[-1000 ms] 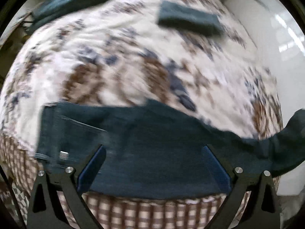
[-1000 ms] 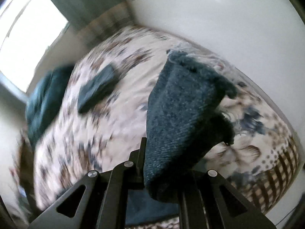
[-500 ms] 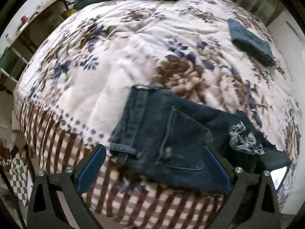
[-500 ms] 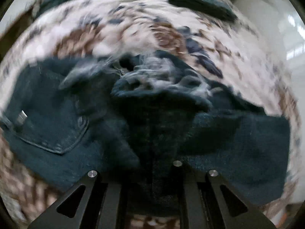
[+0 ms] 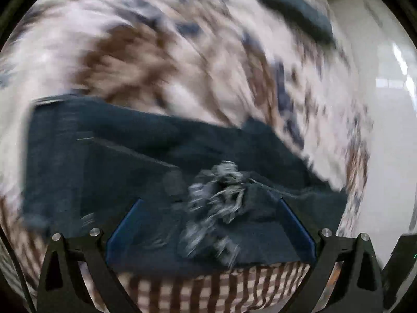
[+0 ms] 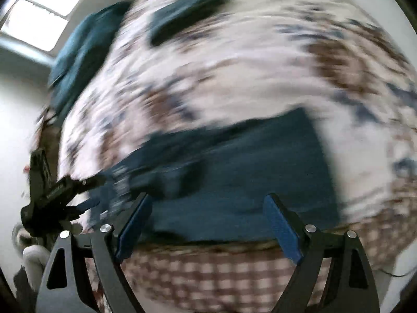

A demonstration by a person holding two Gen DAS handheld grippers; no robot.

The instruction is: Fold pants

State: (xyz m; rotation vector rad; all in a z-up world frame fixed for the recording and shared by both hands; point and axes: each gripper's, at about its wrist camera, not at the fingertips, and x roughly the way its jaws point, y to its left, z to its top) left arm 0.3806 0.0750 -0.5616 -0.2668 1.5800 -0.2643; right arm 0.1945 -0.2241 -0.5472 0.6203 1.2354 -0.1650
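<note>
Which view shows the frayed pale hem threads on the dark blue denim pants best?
The left wrist view: the frayed pale hem threads lie between the open fingers of the left gripper on the dark blue denim pants. The right wrist view shows only blurred denim, with no clear threads.

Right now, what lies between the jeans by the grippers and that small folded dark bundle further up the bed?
Only bare floral quilt lies between the jeans and the bundle; both views show it, though blurred.
</note>
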